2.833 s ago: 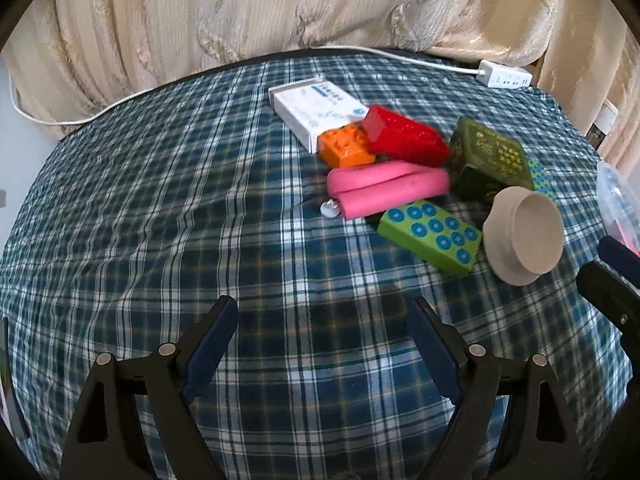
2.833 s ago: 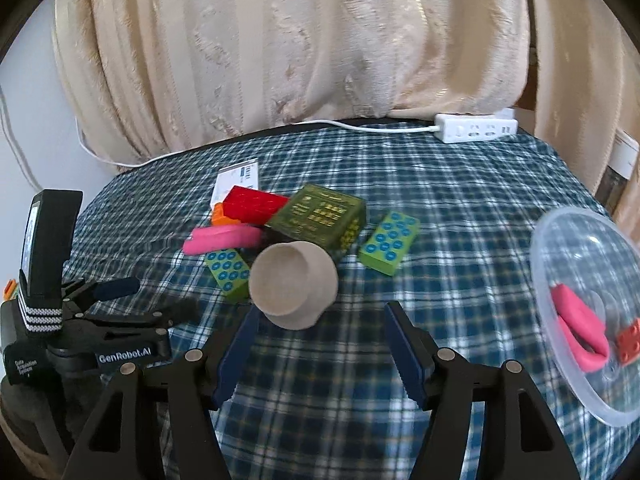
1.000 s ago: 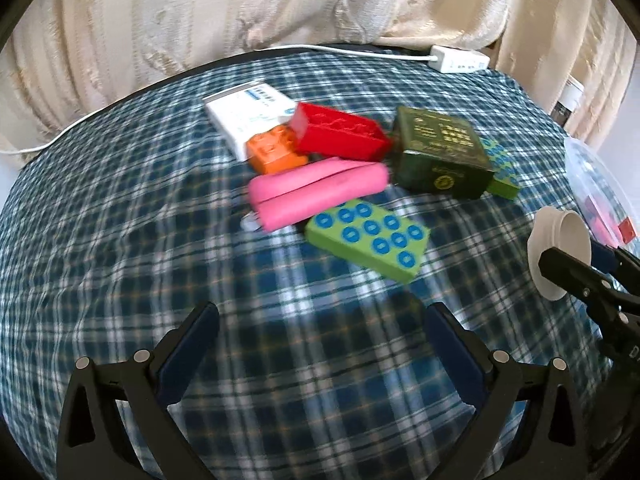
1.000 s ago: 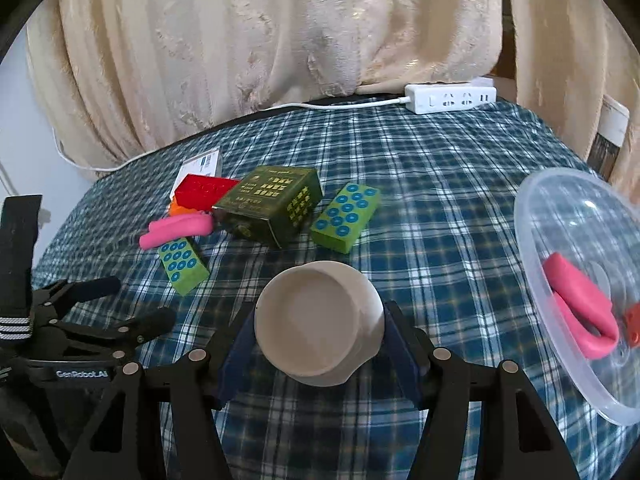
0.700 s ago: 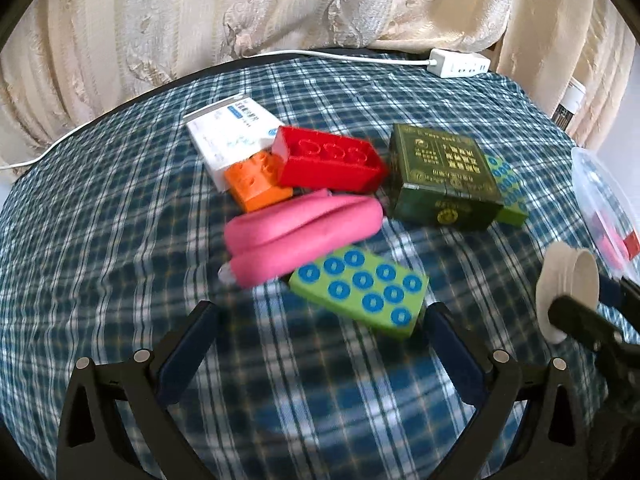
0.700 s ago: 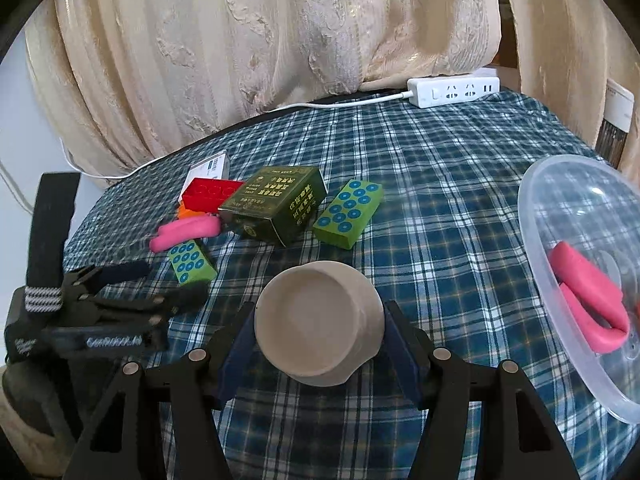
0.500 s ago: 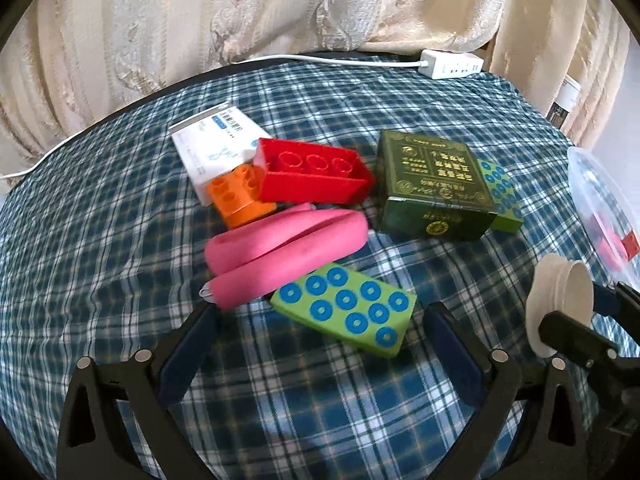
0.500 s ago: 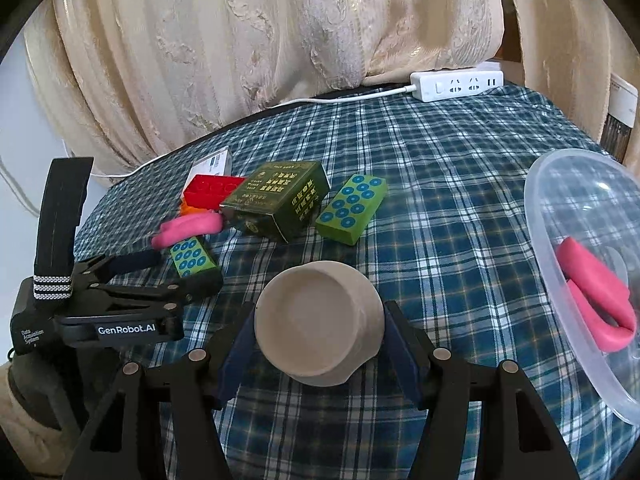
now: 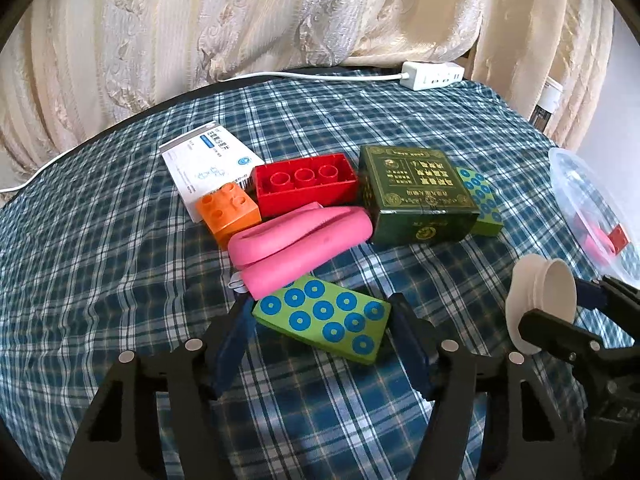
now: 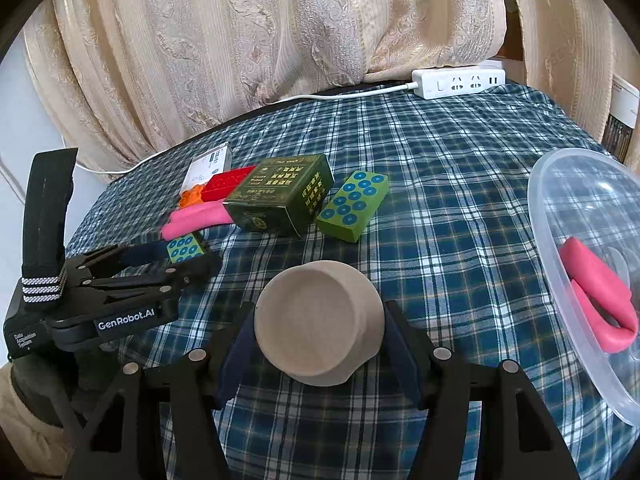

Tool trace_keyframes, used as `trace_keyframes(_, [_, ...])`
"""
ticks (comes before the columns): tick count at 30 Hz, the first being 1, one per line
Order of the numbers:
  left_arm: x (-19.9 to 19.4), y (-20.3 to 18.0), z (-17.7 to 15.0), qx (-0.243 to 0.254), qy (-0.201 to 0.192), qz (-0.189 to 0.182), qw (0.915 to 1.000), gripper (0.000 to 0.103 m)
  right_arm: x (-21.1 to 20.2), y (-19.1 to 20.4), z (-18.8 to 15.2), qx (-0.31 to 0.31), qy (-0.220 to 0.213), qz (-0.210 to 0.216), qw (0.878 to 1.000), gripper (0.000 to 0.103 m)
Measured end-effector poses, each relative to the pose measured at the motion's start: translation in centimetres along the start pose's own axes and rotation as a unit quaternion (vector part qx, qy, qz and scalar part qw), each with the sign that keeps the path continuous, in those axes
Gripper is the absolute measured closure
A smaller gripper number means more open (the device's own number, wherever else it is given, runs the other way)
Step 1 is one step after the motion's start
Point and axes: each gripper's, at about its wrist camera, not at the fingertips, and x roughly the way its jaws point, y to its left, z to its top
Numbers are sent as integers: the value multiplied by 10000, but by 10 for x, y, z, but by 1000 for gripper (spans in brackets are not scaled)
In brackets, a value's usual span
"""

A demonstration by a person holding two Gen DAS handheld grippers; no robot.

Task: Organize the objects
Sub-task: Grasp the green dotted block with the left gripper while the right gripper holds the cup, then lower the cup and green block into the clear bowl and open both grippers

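My left gripper (image 9: 322, 334) has its jaws closed against both ends of a green block with blue dots (image 9: 323, 318) on the plaid tablecloth; it also shows in the right wrist view (image 10: 186, 249). My right gripper (image 10: 318, 340) is shut on a beige cup (image 10: 318, 322), held above the cloth; the cup also shows in the left wrist view (image 9: 540, 300). A clear plastic bowl (image 10: 568, 216) at the right holds a pink piece (image 10: 600, 300). A pink roll (image 9: 300, 248), orange brick (image 9: 228, 208), red brick (image 9: 306, 184), dark green box (image 9: 416, 196) and a second dotted block (image 10: 354, 204) lie clustered.
A white card box (image 9: 208, 160) lies behind the bricks. A white power strip (image 10: 458, 78) with its cable sits at the table's far edge against cream curtains (image 10: 280, 20). The round table's edge drops off at the left.
My left gripper has moved forward to the near dotted block and narrowed its jaws around it. My right gripper picked the beige cup off the table and holds it raised.
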Motion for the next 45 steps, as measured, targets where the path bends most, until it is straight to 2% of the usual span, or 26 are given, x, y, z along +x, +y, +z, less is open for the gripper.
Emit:
trace_keyframes(16, [-26, -8, -21, -216, 2, -191, 9996, 35, -2, -3, 1, 53, -51, 18, 10000, 38])
trace_keyframes(31, [-46, -32, -16, 3, -139, -263, 9996, 35, -18, -9, -2, 175, -365, 135, 9991, 38])
trace_keyframes(35, [-46, -43, -12, 113, -149, -293, 9994, 35, -26, -21, -4, 435, -333, 279, 9981, 38])
trace_keyframes(45, [-46, -82, 3, 492, -190, -460, 9975, 35, -80, -66, -1, 881, -971, -138, 9913, 38])
